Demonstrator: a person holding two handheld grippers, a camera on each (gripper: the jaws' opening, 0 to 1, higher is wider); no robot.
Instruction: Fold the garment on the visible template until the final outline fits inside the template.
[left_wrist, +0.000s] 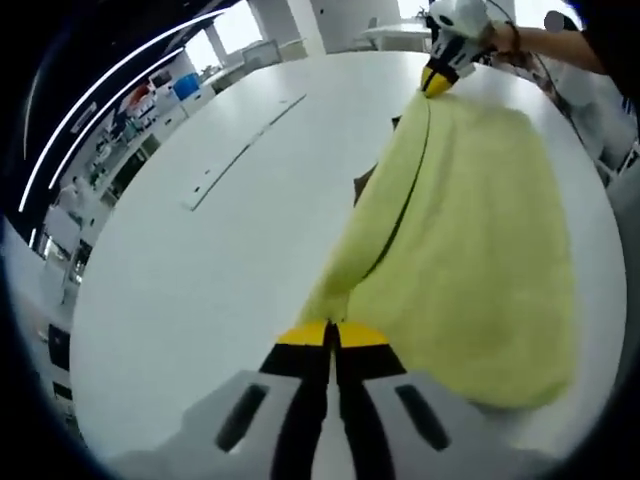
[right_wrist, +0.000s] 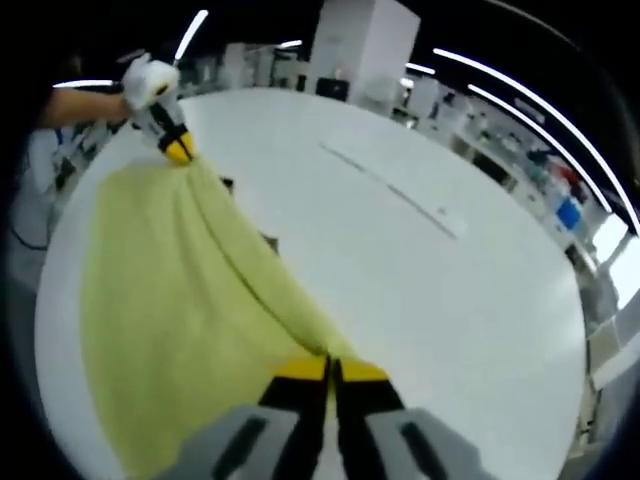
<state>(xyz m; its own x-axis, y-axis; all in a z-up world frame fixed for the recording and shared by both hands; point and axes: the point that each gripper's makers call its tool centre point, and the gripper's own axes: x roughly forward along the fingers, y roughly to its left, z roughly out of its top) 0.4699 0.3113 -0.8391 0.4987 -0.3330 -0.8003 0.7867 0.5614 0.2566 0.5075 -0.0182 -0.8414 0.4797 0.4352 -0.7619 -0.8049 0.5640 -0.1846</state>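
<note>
Both my claws, left claw (left_wrist: 333, 335) and right claw (right_wrist: 329, 368), are clamped on opposite ends of the yellow garment (left_wrist: 470, 240), stretched over the white desk (left_wrist: 230, 250). Best keep that edge taut, lay it flat.

Yellow fleece garment (left_wrist: 470, 230) spread on the round white table (left_wrist: 220, 260). Left gripper (left_wrist: 332, 335) at one garment corner, right gripper (right_wrist: 328, 368) at the opposite corner, the fabric edge stretched between them. In the left gripper view the garment lies right of the edge; bare table left, a thin flat strip (left_wrist: 240, 152) well apart.
</note>
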